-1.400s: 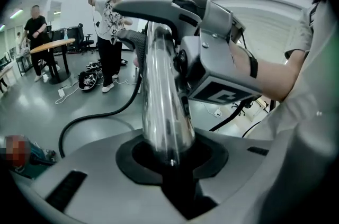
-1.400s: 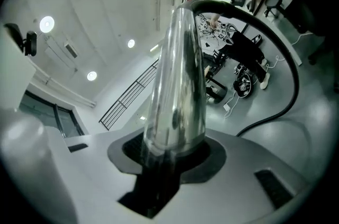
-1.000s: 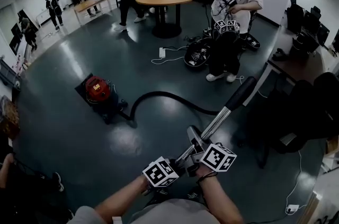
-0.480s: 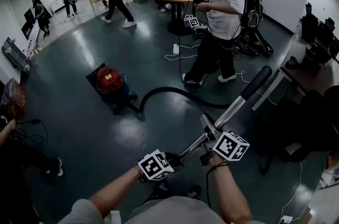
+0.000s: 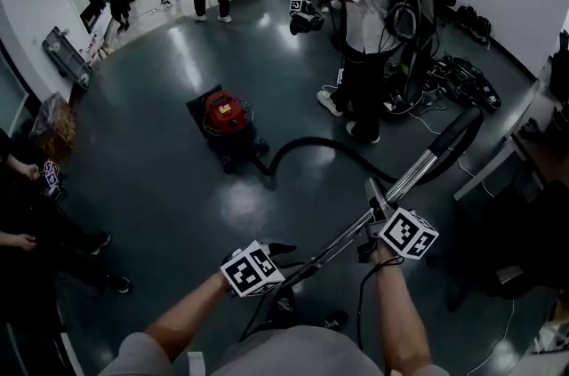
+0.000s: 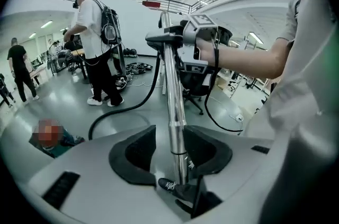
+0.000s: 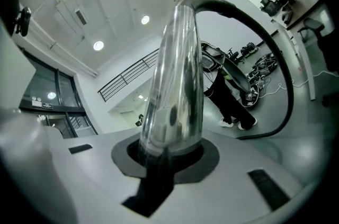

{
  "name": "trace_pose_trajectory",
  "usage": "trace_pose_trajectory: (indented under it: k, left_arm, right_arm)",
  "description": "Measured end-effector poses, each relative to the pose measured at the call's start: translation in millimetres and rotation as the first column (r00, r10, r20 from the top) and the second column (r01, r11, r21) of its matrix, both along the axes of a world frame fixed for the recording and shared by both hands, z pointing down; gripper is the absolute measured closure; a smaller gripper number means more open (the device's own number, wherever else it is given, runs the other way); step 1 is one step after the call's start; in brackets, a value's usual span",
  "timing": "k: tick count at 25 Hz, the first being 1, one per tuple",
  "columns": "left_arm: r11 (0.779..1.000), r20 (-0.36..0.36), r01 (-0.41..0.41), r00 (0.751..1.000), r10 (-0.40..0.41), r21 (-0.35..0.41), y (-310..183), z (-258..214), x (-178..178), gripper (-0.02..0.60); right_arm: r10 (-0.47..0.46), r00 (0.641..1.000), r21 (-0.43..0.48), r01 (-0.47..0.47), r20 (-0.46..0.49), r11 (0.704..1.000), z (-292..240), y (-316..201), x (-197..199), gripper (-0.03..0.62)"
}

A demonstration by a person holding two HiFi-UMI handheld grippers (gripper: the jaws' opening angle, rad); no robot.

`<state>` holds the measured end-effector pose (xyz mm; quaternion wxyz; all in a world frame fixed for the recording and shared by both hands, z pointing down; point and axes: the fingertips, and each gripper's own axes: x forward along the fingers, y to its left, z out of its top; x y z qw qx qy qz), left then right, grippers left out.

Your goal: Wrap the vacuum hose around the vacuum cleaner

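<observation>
— Looking down at the floor (image 5: 169, 188), where is the vacuum cleaner?

— The red vacuum cleaner (image 5: 224, 118) stands on the dark floor, far from the person who holds the grippers and a little to the left. Its black hose (image 5: 307, 143) leaves the cleaner at the near right side, lies in a curve on the floor toward the right, and rises to the far end of the metal tube (image 5: 411, 180). It is not wound around the cleaner.

— And the two grippers?

— The right gripper (image 7: 167, 157) has its fingers (image 7: 211, 160) clenched on the metal tube. The left gripper (image 6: 170, 154) is nearer on the same tube. Its fingers (image 6: 132, 157) have just been opening and are now released, with the tube between them.

— Is somebody near the cleaner?

— A standing person (image 5: 366, 1) in a white shirt, with a backpack, is on the far right of it, just beyond the hose.
</observation>
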<state>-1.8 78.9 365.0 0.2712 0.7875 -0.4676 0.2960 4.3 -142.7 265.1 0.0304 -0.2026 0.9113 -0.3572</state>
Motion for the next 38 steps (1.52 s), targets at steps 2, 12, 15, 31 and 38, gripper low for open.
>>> trace_pose_trajectory:
  k: [2,12,15,31,38]
  left_arm:
    - [0.999,-0.005,0.015,1.000,-0.015,0.032,-1,-11,-4,0.411]
    - [0.960,0.196,-0.147,0.976,0.100,0.238,-63,-68,18,0.412]
    - [0.927,0.257,-0.220,0.956,0.143,0.303,-88,-95,30,0.412]
    - [0.843,0.464,-0.408,0.857,0.221,0.352,-124,-162,98,0.411]
    - [0.887,0.549,-0.441,0.779,0.302,0.138,-123,-111,113,0.411]
  right_arm:
    - [-0.032,0.998,0.033,0.034,-0.046,0.999,7,8,-3,0.520]
    - [-0.210,0.907,0.225,0.305,-0.366,0.925,46,61,22,0.520]
    - [-0.233,0.848,0.271,0.393,-0.476,0.879,60,71,35,0.522]
    - [-0.320,0.521,0.271,0.768,-0.791,0.581,87,93,77,0.525]
    - [-0.298,0.321,0.191,0.900,-0.899,0.392,104,100,106,0.525]
